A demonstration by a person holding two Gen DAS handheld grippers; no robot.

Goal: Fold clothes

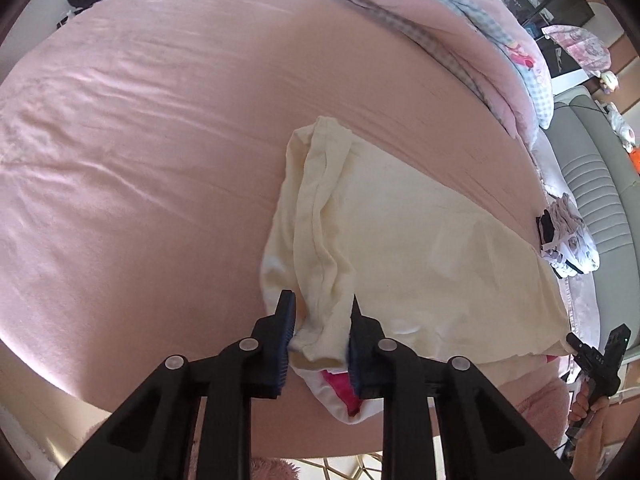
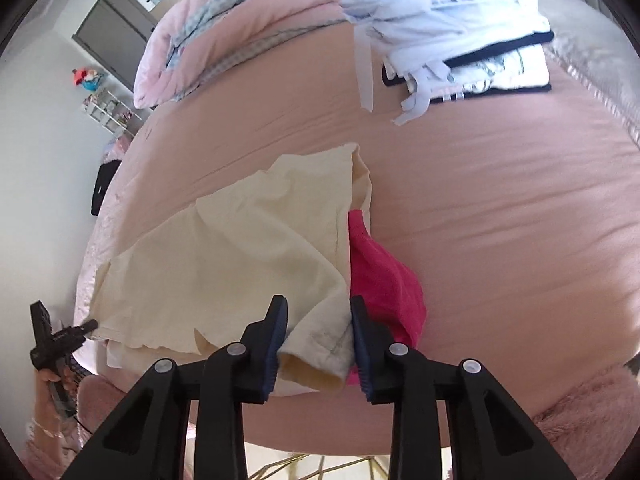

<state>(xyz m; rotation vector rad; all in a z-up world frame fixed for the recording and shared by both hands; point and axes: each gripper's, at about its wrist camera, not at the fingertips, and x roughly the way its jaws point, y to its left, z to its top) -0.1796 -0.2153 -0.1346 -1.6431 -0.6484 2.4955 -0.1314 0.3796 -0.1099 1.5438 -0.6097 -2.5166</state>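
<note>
Cream garment (image 1: 420, 240) is lying on the pink bedsheet (image 1: 140, 140) near the bed's front edge, w/ a hot-pink piece (image 2: 380, 272) peeking out from under its right side. Left gripper (image 1: 320, 328) is clamped on the bunched-up cream sleeve/hem at the near left corner, pads pressing the fabric. Right gripper (image 2: 318, 330) is pinching the other near corner, cream cloth squeezed btwn the pads, pink bit just beside it. Pile of white & navy clothes (image 2: 460, 40) sits farther back, rolled pink quilt (image 2: 240, 28) behind that.
</note>
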